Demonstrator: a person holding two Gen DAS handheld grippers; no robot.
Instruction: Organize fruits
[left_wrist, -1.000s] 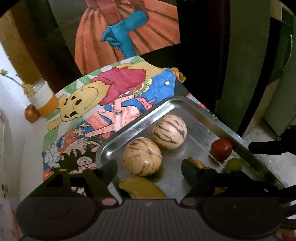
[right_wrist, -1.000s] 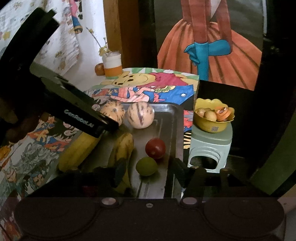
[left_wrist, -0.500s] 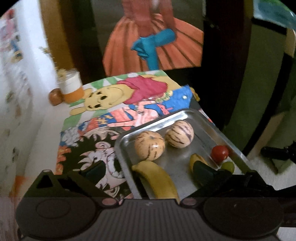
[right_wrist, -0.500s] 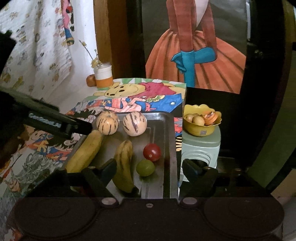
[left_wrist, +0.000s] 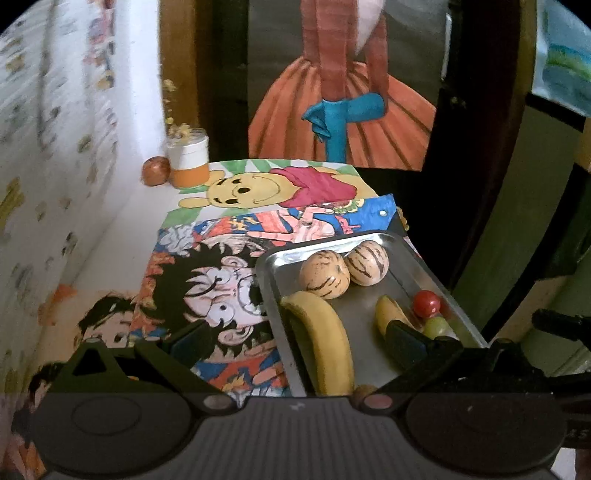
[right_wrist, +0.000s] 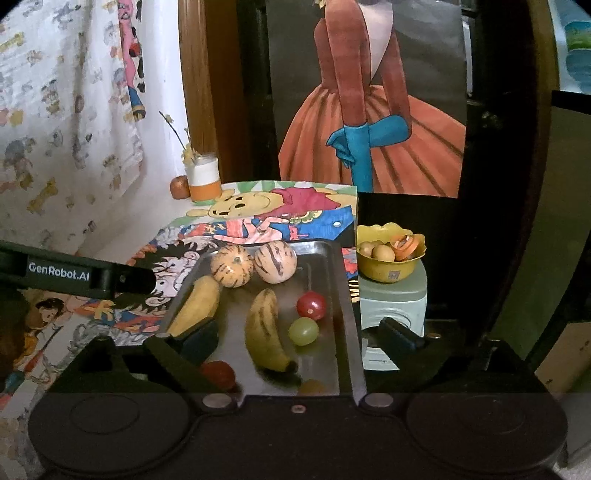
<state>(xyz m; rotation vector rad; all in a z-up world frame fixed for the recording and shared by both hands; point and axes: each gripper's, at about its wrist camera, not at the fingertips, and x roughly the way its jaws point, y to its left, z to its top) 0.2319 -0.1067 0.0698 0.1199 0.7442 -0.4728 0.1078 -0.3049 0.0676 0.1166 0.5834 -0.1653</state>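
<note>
Both claws, left claw (left_wrist: 295, 338) and right claw (right_wrist: 297, 338), have pulled back and opened empty, and the spotted yellow banana (right_wrist: 264, 330) in the steel tray (right_wrist: 343, 295) lies lengthwise nearest the right one.

Left wrist view: looks forward and down along its own fingers from close above the near left corner of the metal tray (left_wrist: 273, 266), angled toward the tray's right side and the wall painting (left_wrist: 343, 110) beyond. Right wrist view: looks down the tray (right_wrist: 343, 295) lengthwise from its near end, equally close, facing the same painting (right_wrist: 369, 129). Shared ground: the tray with its fruit, the cartoon-printed surface (left_wrist: 229, 236), the orange-and-white jar (left_wrist: 188, 158) (right_wrist: 204, 177).
</note>
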